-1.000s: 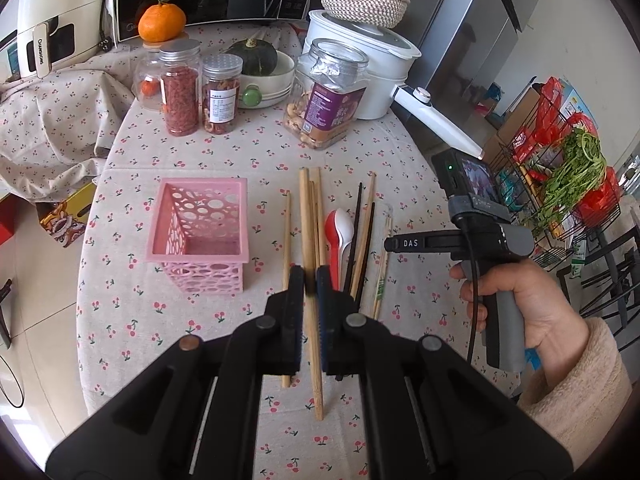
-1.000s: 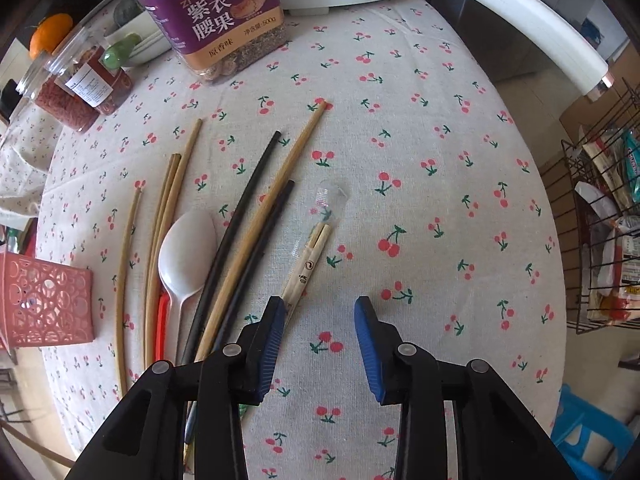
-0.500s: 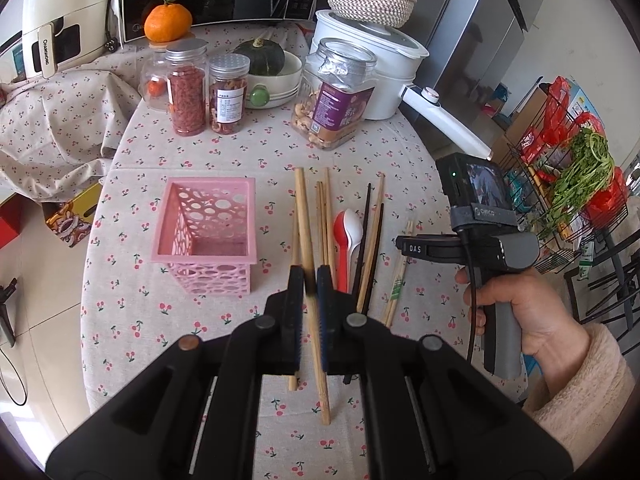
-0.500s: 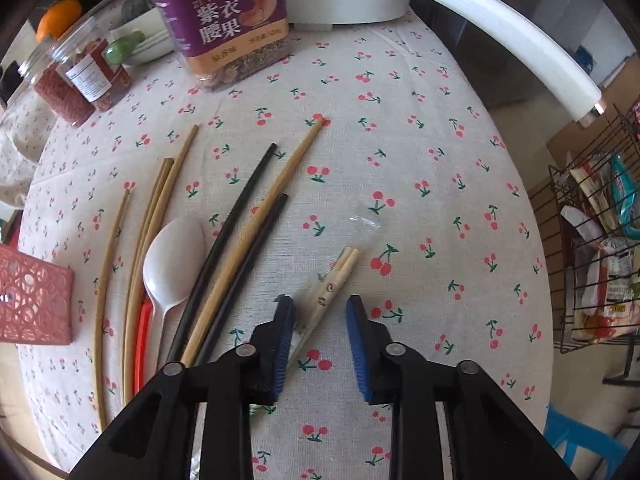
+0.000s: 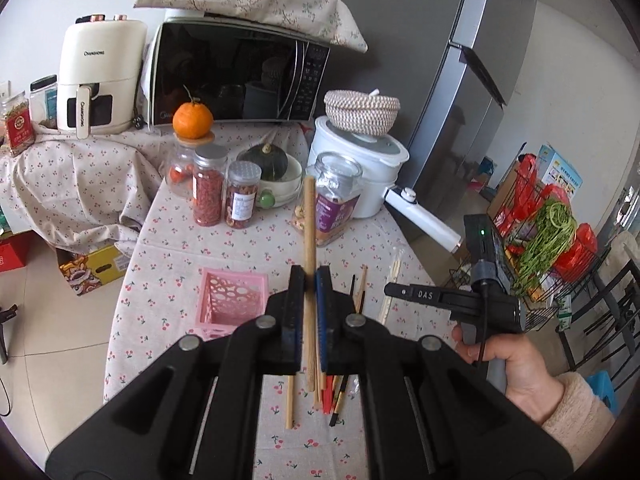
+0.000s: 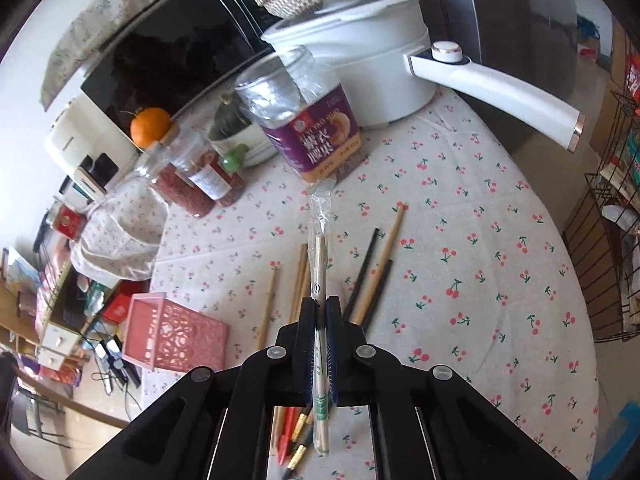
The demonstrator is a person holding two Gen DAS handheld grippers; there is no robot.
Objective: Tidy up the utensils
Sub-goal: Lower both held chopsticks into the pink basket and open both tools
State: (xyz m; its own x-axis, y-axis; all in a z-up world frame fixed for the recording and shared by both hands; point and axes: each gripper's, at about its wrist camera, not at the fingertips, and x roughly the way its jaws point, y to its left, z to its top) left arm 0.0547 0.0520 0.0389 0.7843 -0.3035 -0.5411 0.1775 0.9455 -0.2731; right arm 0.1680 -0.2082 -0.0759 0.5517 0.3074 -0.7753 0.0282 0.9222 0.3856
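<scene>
My left gripper (image 5: 310, 280) is shut on a long wooden chopstick (image 5: 309, 216), held up off the cherry-print tablecloth and pointing away. My right gripper (image 6: 320, 308) has its jaws closing tight, pads pressing on a pair of plastic-wrapped chopsticks (image 6: 320, 256) raised above the table; in the left wrist view it shows as the right gripper (image 5: 390, 289) in a person's hand (image 5: 504, 364). The pink basket (image 5: 232, 298) stands left of both, also seen as the pink basket (image 6: 172, 332). Loose wooden chopsticks (image 6: 384, 256), black chopsticks (image 6: 366, 264) and a red spoon (image 6: 288, 428) lie below the grippers.
Jars (image 5: 208, 192), a nut jar (image 6: 312, 128) and a white pot with a long handle (image 6: 496, 88) crowd the far side of the table. A microwave (image 5: 240, 76) stands behind. A wire rack with greens (image 5: 548, 236) is off the table's right edge.
Both grippers rose and tilted up. The left one lifted its wooden chopstick off the cloth. The right one shut on the wrapped chopsticks and picked them up.
</scene>
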